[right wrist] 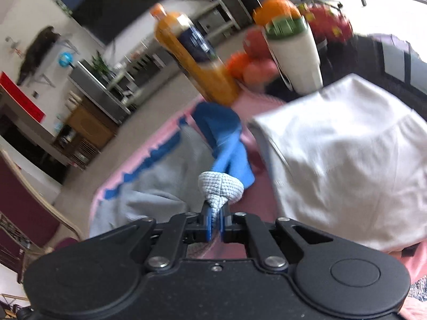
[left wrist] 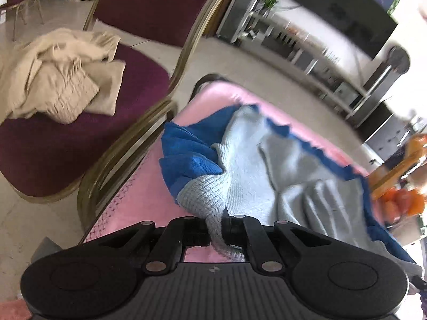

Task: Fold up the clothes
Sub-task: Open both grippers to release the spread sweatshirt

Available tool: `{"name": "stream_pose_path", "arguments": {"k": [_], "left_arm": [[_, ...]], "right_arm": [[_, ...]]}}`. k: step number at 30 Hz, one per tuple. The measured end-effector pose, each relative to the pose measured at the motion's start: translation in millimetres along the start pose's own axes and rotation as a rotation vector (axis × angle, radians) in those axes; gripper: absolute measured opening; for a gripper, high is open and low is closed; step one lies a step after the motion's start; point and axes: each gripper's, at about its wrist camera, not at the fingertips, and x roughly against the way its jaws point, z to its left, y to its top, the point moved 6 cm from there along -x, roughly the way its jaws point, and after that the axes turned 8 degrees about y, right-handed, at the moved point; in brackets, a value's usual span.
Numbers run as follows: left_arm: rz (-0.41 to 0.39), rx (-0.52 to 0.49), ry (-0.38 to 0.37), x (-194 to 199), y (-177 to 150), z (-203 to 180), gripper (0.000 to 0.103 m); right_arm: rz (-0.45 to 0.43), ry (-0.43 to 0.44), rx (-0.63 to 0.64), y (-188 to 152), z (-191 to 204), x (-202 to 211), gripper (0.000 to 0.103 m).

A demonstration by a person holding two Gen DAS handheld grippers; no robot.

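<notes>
The pink table surface is seen in both wrist views, and the blue-and-grey knit garment is spread across it, blue side under, grey side up, jagged blue edge along the far side. A white folded garment is seen in the right wrist view just beside it, on the right. A maroon chair with a cream garment heaped on the seat is seen off the table's left edge.

Left gripper: jaws narrow, clamped on a grey ribbed corner of the knit garment. Right gripper: jaws narrow, pinched on another bunched grey-and-blue corner.

Step judged: a fold is being laid down, with both held corners brought toward the table. To do it well, both corners should be kept level and the cloth taut between them, the edge lined up with the far blue border, and the grip released only once the cloth lies flat. The bunching near each jaw would need smoothing.

In the way: the white folded garment is close on the right and could be dragged or overlapped. An orange juice bottle, a white cup and a pile of oranges and red fruit stand at the far end and could be knocked by a swinging sleeve. Frames are blurred; finer detail cannot be told.
</notes>
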Motion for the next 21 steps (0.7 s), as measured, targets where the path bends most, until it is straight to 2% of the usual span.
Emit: {"name": "stream_pose_path", "arguments": {"k": [2, 7, 8, 11, 13, 15, 16, 17, 19, 21], "left_arm": [[-0.005, -0.003, -0.012, 9, 1, -3, 0.005], [0.039, -0.063, 0.061, -4, -26, 3, 0.008], [0.068, -0.083, 0.096, -13, -35, 5, 0.009], [0.223, -0.168, 0.248, -55, -73, 18, 0.016], [0.264, -0.206, 0.294, -59, -86, 21, 0.023], [0.250, -0.252, 0.322, -48, -86, 18, 0.025], [0.233, -0.274, 0.334, -39, -84, 17, 0.026], [0.213, -0.290, 0.339, -29, -82, 16, 0.027], [0.169, -0.317, 0.333, -12, -77, 13, 0.025], [0.114, -0.330, 0.289, 3, -73, 5, 0.025]], "right_arm": [[-0.017, 0.013, 0.009, 5, 7, 15, 0.006], [0.012, -0.037, 0.017, -14, -9, 20, 0.006], [0.037, -0.059, 0.011, -23, -18, 14, 0.006], [0.153, -0.157, 0.020, -54, -44, -12, 0.007], [0.231, -0.230, 0.026, -66, -54, -19, 0.013], [0.230, -0.253, 0.047, -62, -51, -11, 0.023], [0.226, -0.262, 0.060, -59, -49, -6, 0.040], [0.214, -0.268, 0.077, -54, -46, 2, 0.046], [0.196, -0.239, 0.097, -47, -38, 14, 0.046], [0.185, -0.183, 0.106, -42, -29, 22, 0.046]]}}
